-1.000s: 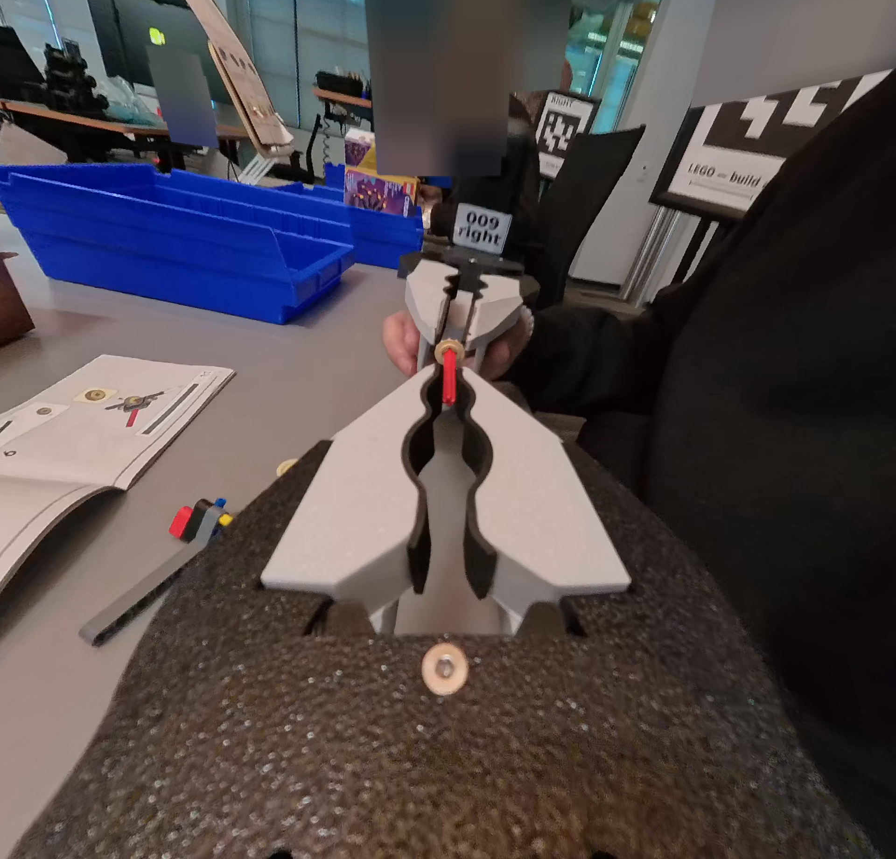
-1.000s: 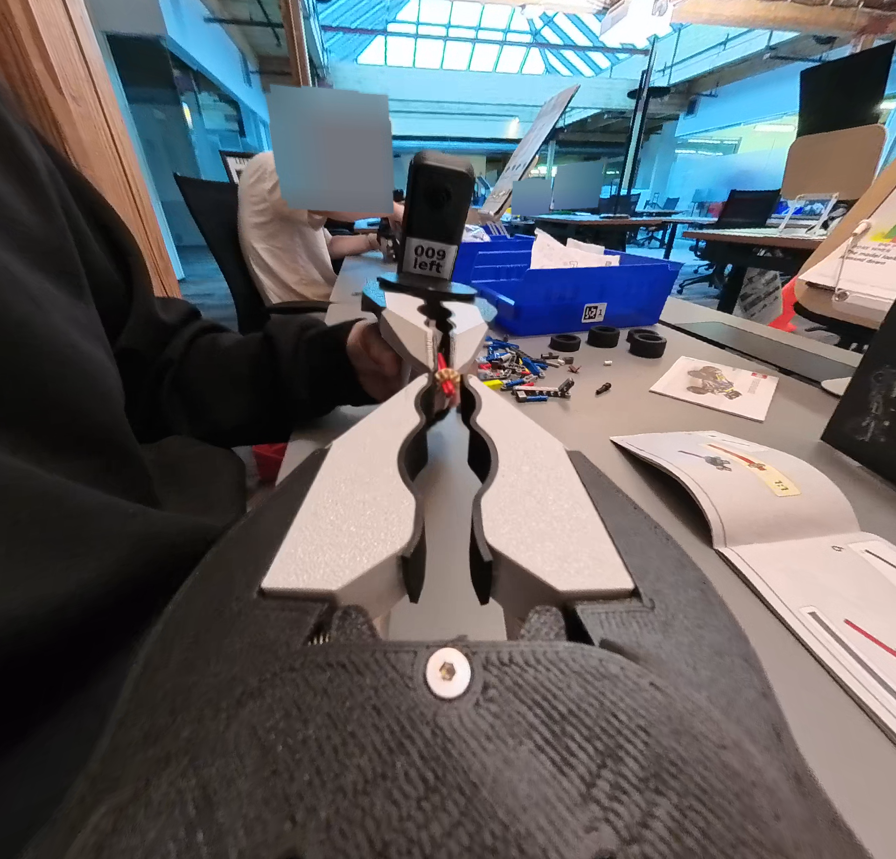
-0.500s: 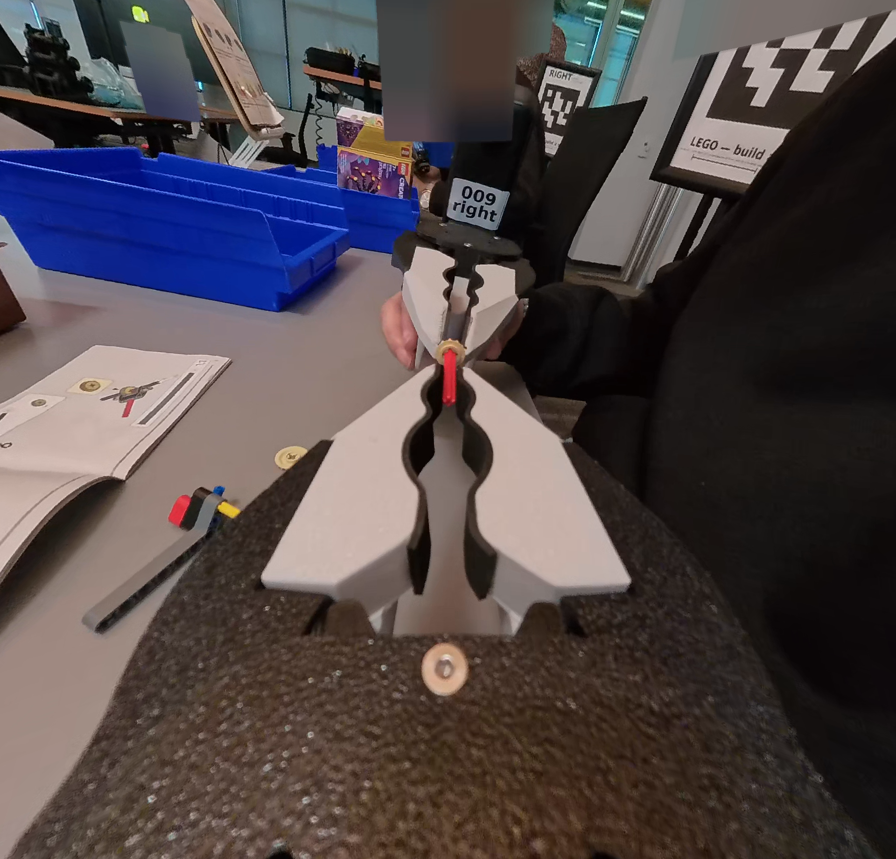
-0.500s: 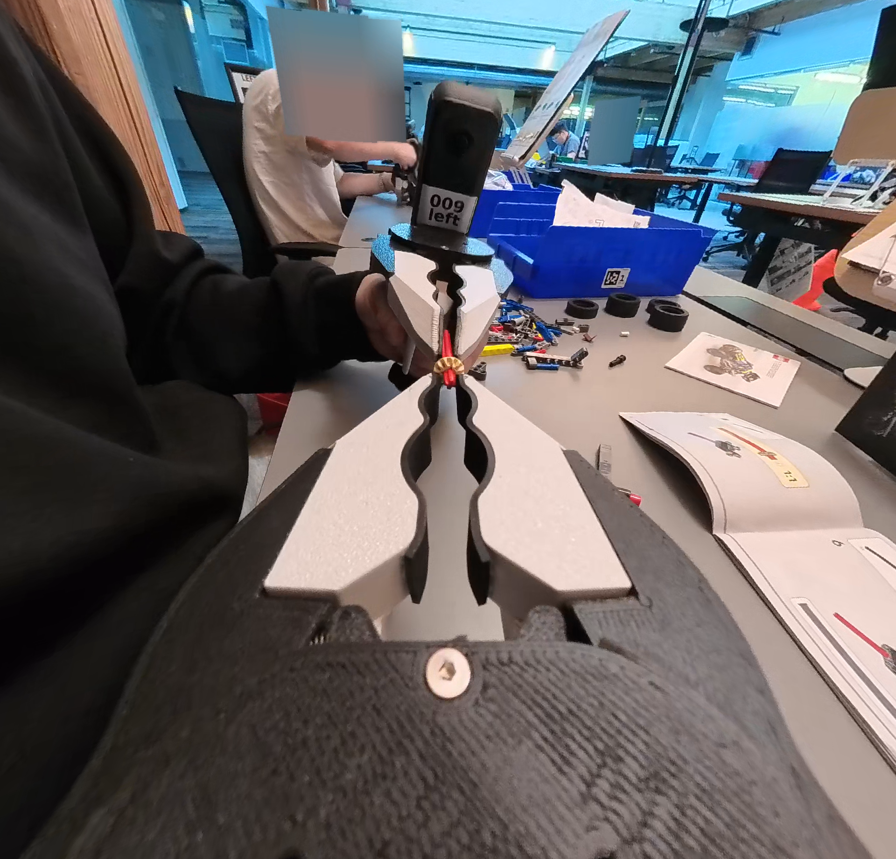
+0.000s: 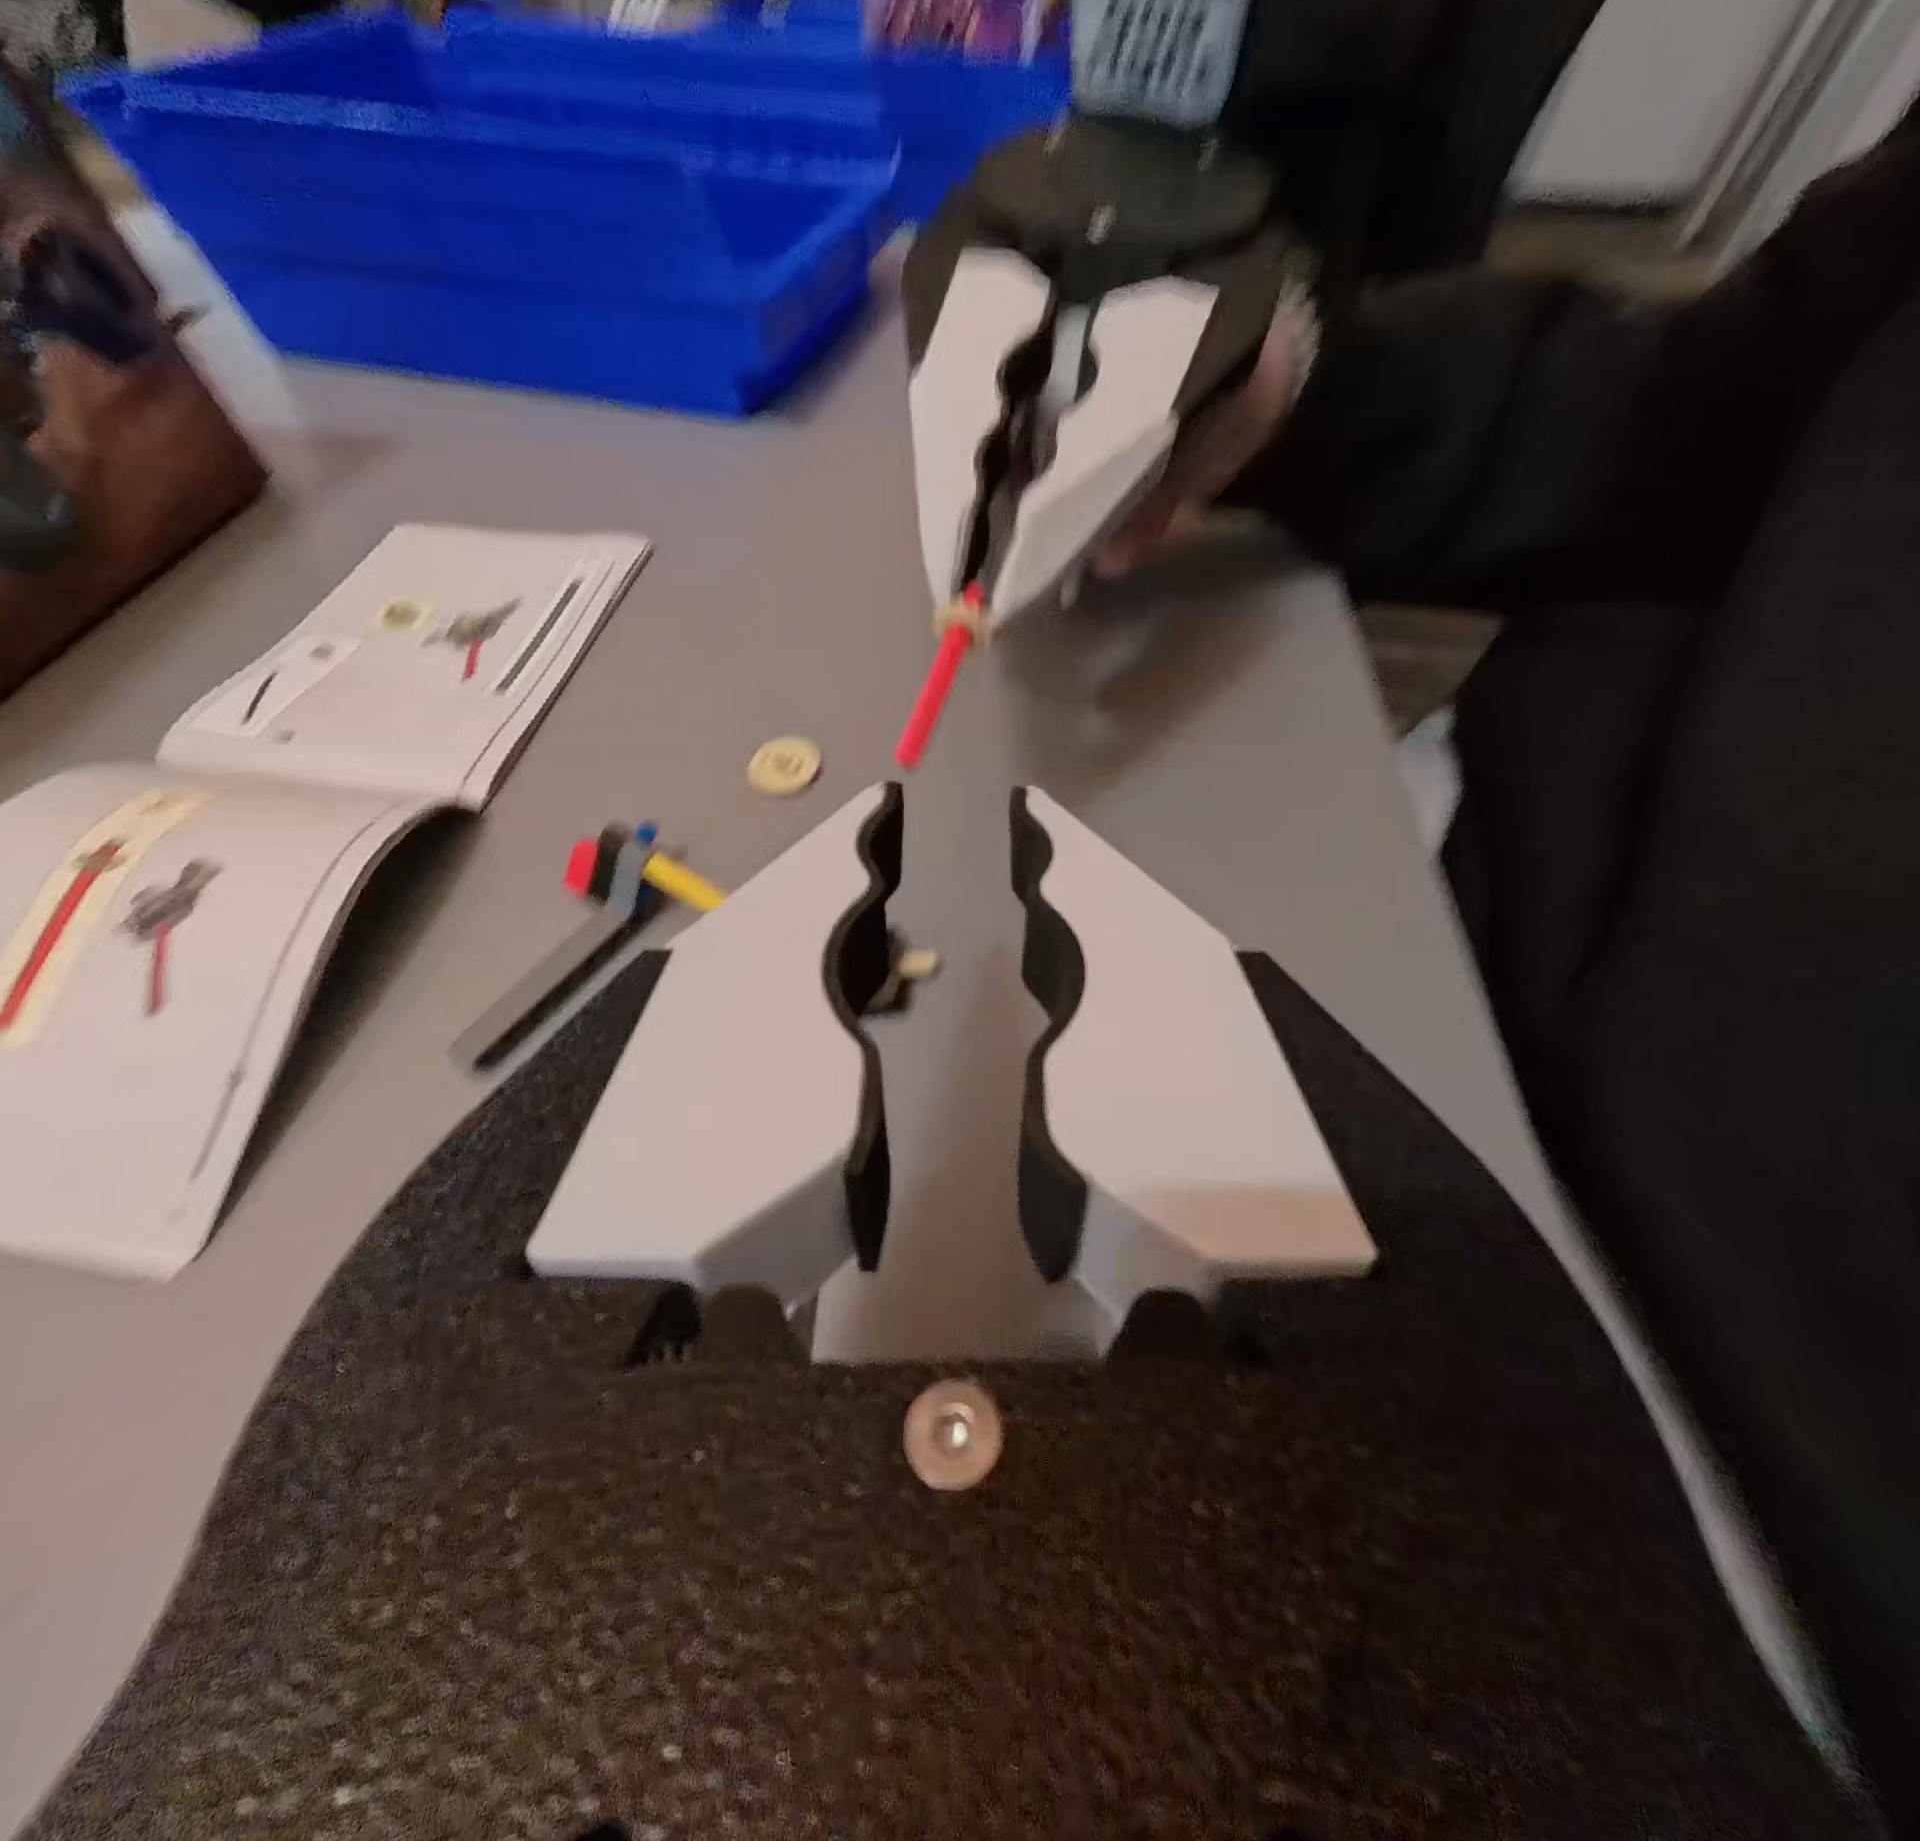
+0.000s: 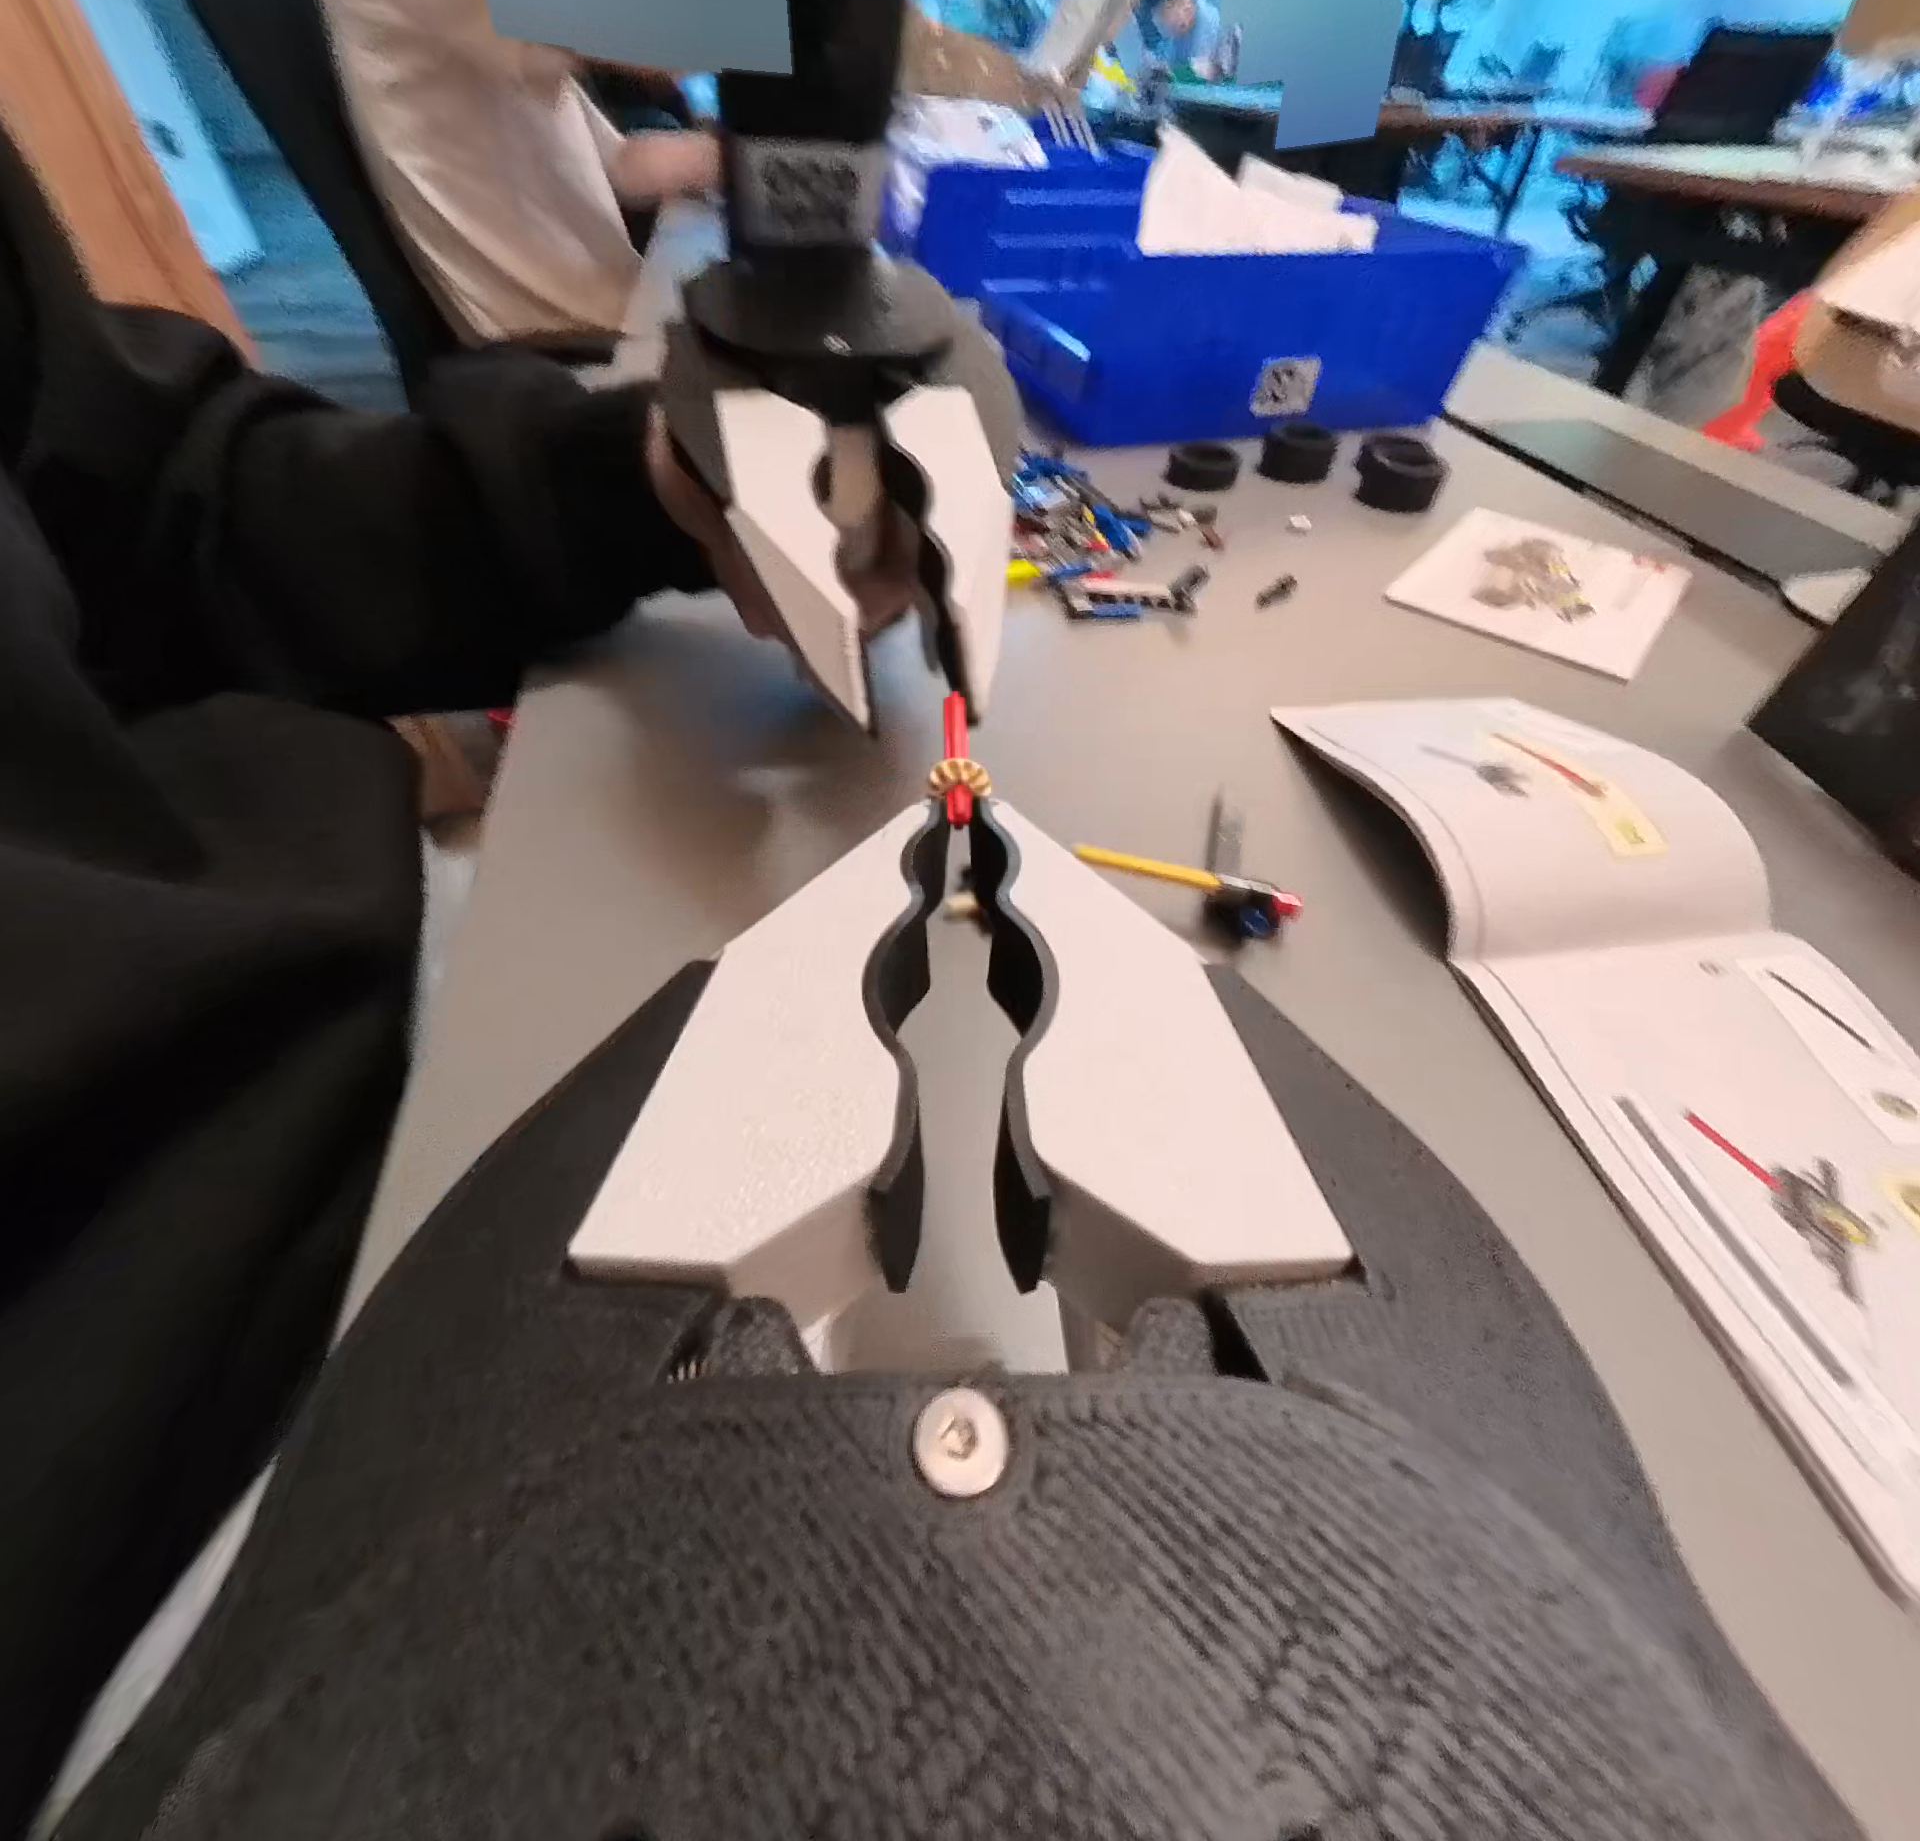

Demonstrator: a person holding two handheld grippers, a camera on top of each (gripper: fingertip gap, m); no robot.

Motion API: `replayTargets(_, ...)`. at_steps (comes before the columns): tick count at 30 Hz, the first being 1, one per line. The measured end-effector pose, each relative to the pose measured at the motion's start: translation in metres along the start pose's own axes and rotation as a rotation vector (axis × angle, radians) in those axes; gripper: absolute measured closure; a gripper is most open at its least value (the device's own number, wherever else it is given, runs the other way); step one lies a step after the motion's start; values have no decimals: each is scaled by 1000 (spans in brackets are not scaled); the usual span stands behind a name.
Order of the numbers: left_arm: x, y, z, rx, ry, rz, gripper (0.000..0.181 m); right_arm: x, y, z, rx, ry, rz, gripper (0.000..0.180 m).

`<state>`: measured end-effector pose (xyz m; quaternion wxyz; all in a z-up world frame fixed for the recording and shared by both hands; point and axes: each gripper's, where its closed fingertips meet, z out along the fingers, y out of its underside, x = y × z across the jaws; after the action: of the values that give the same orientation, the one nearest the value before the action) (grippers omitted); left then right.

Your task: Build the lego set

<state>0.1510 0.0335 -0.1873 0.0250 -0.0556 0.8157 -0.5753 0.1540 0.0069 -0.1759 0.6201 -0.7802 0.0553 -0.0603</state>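
Note:
My right gripper (image 6: pixel 956 817) is shut on one end of a red axle (image 6: pixel 954 737), with a tan gear (image 6: pixel 958 778) threaded on it just beyond the fingertips. In the left wrist view the right gripper (image 5: pixel 971 602) points down at the table with the red axle (image 5: pixel 933 695) and tan gear (image 5: pixel 961 630) sticking out. My left gripper (image 5: pixel 961 804) is open and empty, its tips just short of the axle's free end. It also shows in the right wrist view (image 6: pixel 920 719), open. Both views are motion-blurred.
On the grey table (image 5: pixel 727 503) lie a tan disc (image 5: pixel 782 763), a small red, black, blue and yellow assembly on a grey beam (image 5: pixel 623 872), an open instruction booklet (image 5: pixel 312 752), blue bins (image 5: pixel 520 202), three black tyres (image 6: pixel 1299 456), a pile of loose parts (image 6: pixel 1091 544) and a leaflet (image 6: pixel 1538 586). Spacing between my two grippers at the tips: around 4 cm.
My left gripper has opened and let go of the red axle. Both grippers have tilted down toward the table. The right gripper keeps the axle with the gear.

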Motion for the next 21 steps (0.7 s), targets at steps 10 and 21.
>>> replayTargets(10,-30,68,6,-402,-138,-27,147,22,53,14,-347,-21,-44,176)
replayTargets(21,-26,66,14,-391,-60,-61,158,18,54,28,-367,-148,-95,177)
